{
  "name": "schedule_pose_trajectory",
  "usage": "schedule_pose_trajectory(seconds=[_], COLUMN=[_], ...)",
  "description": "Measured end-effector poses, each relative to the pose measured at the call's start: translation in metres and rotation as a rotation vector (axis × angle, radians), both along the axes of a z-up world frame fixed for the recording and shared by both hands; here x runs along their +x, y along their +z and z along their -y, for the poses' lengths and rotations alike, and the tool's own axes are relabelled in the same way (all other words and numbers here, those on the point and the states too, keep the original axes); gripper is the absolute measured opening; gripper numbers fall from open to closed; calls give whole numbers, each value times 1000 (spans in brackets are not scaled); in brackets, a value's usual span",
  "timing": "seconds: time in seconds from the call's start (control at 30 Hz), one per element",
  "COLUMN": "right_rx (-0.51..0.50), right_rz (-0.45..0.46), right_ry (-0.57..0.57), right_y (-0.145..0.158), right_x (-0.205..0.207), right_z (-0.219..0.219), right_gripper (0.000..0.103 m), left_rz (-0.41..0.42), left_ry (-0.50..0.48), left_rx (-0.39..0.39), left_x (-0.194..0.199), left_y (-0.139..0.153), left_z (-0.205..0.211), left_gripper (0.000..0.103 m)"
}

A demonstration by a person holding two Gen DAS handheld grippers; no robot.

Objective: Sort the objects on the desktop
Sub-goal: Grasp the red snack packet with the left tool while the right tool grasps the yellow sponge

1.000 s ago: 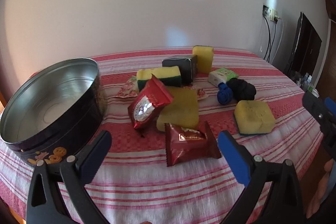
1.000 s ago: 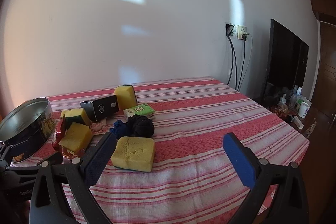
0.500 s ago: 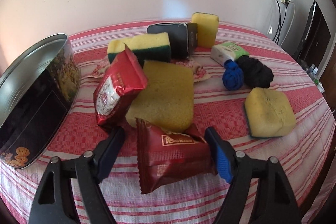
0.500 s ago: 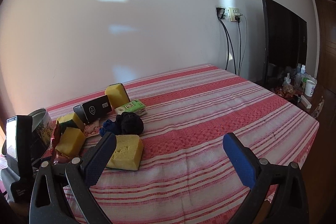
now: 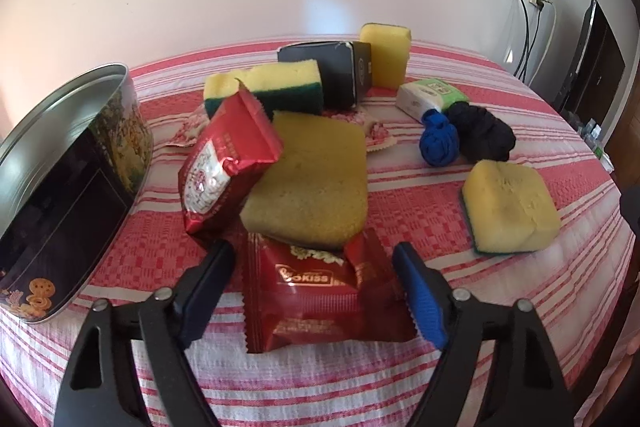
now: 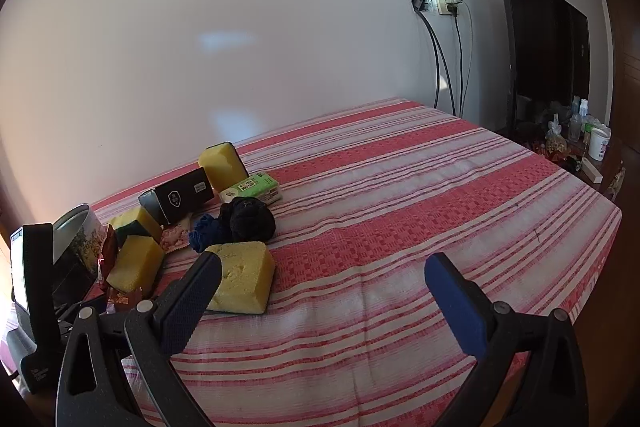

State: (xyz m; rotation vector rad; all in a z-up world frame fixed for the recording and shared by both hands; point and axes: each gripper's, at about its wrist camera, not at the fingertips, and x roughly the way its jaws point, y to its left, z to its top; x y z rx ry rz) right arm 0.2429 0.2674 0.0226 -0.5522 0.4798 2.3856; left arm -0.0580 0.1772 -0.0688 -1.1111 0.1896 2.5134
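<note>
My left gripper (image 5: 316,259) is open, its blue fingers on either side of a dark red snack packet (image 5: 320,291) lying flat on the striped cloth; I cannot tell if they touch it. A second red packet (image 5: 224,159) leans on a large yellow sponge (image 5: 312,179) just behind. A round metal tin (image 5: 64,155) stands at the left. My right gripper (image 6: 320,267) is open and empty, low over the cloth, right of a yellow sponge (image 6: 244,283).
Behind lie a yellow-green sponge (image 5: 276,83), a black box (image 5: 332,71), an upright yellow sponge (image 5: 386,53), a green tissue pack (image 5: 430,97), blue and black cloth bundles (image 5: 464,135) and a yellow sponge (image 5: 510,207). A TV (image 6: 548,55) stands at the right.
My left gripper moved forward and down to the flat red packet and its fingers closed in to either side of it. My right gripper drifted slightly and stays open.
</note>
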Motion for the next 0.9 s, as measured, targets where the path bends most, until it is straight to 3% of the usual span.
schedule_pose_trajectory(seconds=[0.07, 0.2, 0.3, 0.5, 0.73, 0.77, 0.87, 0.9], right_rx=[1, -24, -54, -110, -273, -260, -180, -148], right_rz=[5, 19, 24, 60, 181, 191, 256, 279], right_ry=[4, 28, 56, 193, 280, 274, 241, 236], right_y=[0, -4, -9, -10, -33, -34, -34, -34], right_x=[-1, -6, -11, -44, -101, -105, -112, -111], right_z=[1, 0, -1, 7, 5, 6, 12, 15], right_gripper=[103, 103, 102, 102, 103, 102, 89, 76], left_rz=[-23, -24, -55, -181, -174, -176, -175, -170], left_ry=[-36, -80, -95, -63, -20, -15, -7, -7], left_rx=[1, 71, 163, 172, 207, 212, 219, 224], left_x=[5, 6, 12, 30, 19, 20, 22, 21], left_y=[1, 3, 8, 23, 27, 26, 23, 23], left_z=[1, 7, 18, 27, 57, 61, 71, 72], left_gripper=[60, 51, 51, 51, 51, 51, 51, 51])
